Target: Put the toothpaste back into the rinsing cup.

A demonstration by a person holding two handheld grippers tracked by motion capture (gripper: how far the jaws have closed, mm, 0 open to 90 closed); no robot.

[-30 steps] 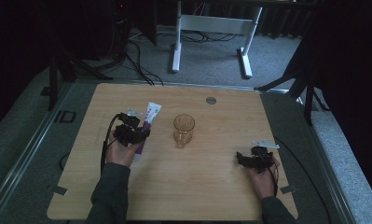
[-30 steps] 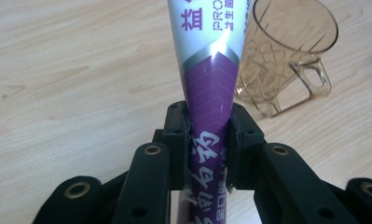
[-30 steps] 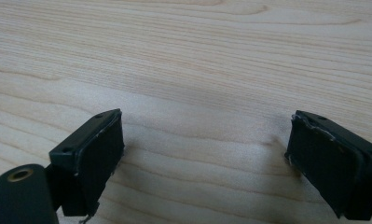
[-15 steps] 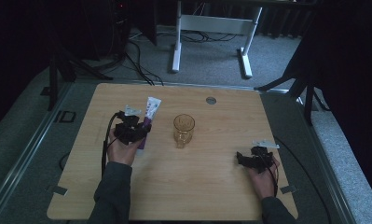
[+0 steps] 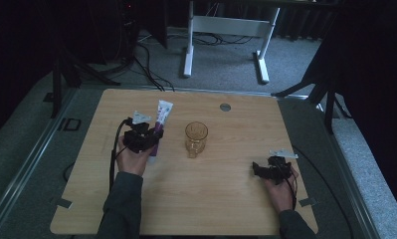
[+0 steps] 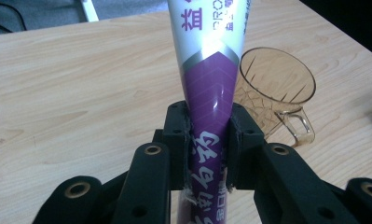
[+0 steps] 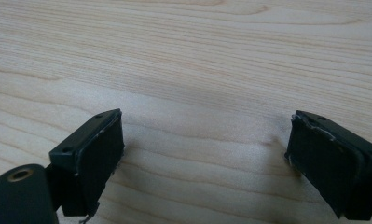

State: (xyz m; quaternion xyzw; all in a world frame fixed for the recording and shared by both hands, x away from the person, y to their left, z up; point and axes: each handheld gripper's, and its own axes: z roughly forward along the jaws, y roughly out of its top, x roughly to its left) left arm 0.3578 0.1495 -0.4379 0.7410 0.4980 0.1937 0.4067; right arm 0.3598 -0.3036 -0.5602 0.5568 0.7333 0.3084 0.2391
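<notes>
The white and purple plastic tube (image 6: 211, 100) carries Chinese characters in purple on its white upper part and in white on its purple lower part, with the Latin letters "PRO" readable at the top centre of the left gripper view; the rest of the print is cut off by the frame. In that view the left gripper (image 6: 208, 144) is clenched on the tube, its two black pads pressing the purple section from both sides, and the tube rises up the middle of the frame. Behind it, centre right, stands the amber transparent glass mug (image 6: 277, 93) with cut lines in its wall and its handle pointing toward the lower right. The high view gives what this close view cannot: the tube (image 5: 158, 127) sits left of centre on the light wooden table (image 5: 226, 199), tilted with its white end toward the top of the frame, and the mug (image 5: 196, 138) stands apart at the centre. At lower right the right gripper (image 5: 262, 169) rests near the table's right edge, with bare wood between it and the mug. In the right gripper view its jaws are spread wide over bare wood grain, grasping nothing.
</notes>
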